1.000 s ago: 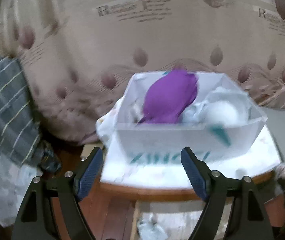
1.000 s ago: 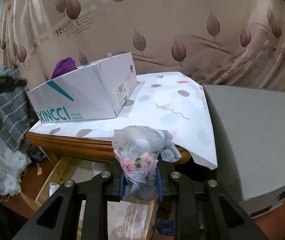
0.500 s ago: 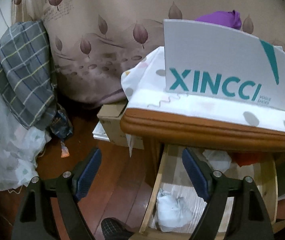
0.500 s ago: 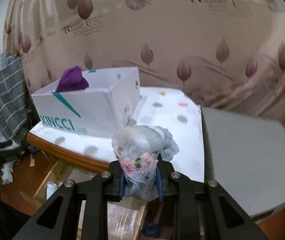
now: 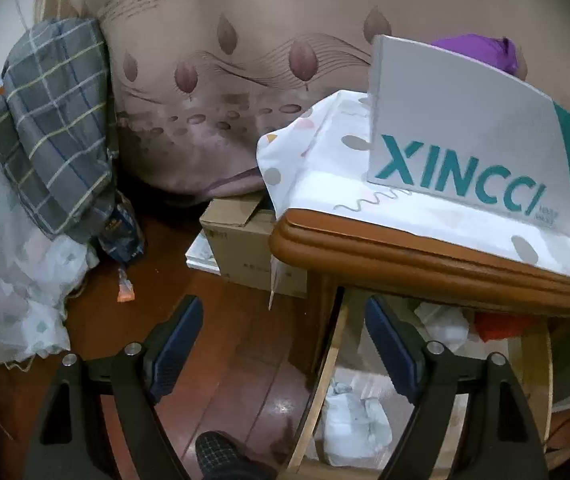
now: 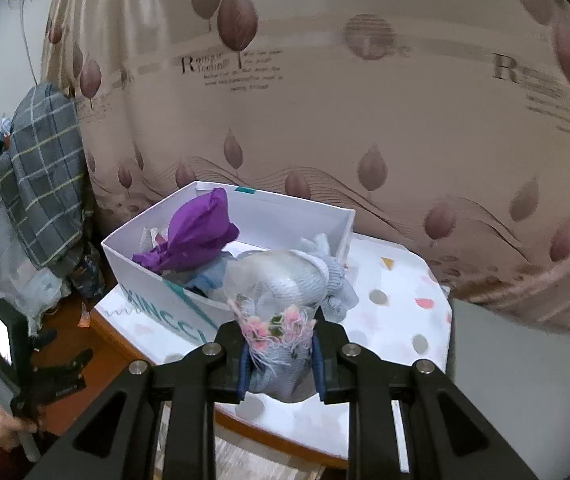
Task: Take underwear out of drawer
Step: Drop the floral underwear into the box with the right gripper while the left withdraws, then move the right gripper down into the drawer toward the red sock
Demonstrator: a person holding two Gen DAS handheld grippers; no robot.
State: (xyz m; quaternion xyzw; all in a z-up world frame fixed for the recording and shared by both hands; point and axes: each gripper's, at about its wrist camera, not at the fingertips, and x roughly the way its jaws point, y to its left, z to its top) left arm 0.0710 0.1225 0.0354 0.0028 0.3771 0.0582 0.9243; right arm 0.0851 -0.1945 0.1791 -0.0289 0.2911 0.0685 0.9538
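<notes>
My right gripper (image 6: 281,356) is shut on a grey-white bundle of underwear (image 6: 285,280) with pink flowered lace. It hangs over the table's front, beside the white XINCCI box (image 6: 133,264). Inside the box lie a purple garment (image 6: 197,236) and pale blue pieces. My left gripper (image 5: 283,320) is open and empty, low beside the table's corner. To the right of its fingers lies the open wooden drawer (image 5: 325,376) under the tabletop, holding white-grey underwear (image 5: 349,420) and an orange-red piece (image 5: 501,326). The box (image 5: 465,140) stands above, with the purple garment (image 5: 481,50) showing over its rim.
A spotted white cloth covers the wooden table (image 5: 405,256). A cardboard carton (image 5: 245,240) sits on the floor by the curtain. A grey checked cloth (image 5: 53,120) hangs at the left. A grey pad (image 6: 517,380) lies to the right of the table. A shoe tip (image 5: 221,456) shows below.
My left gripper sank from above the box to below the tabletop, bringing the drawer into view. My right gripper rose with the bundle, from the table's edge to above it.
</notes>
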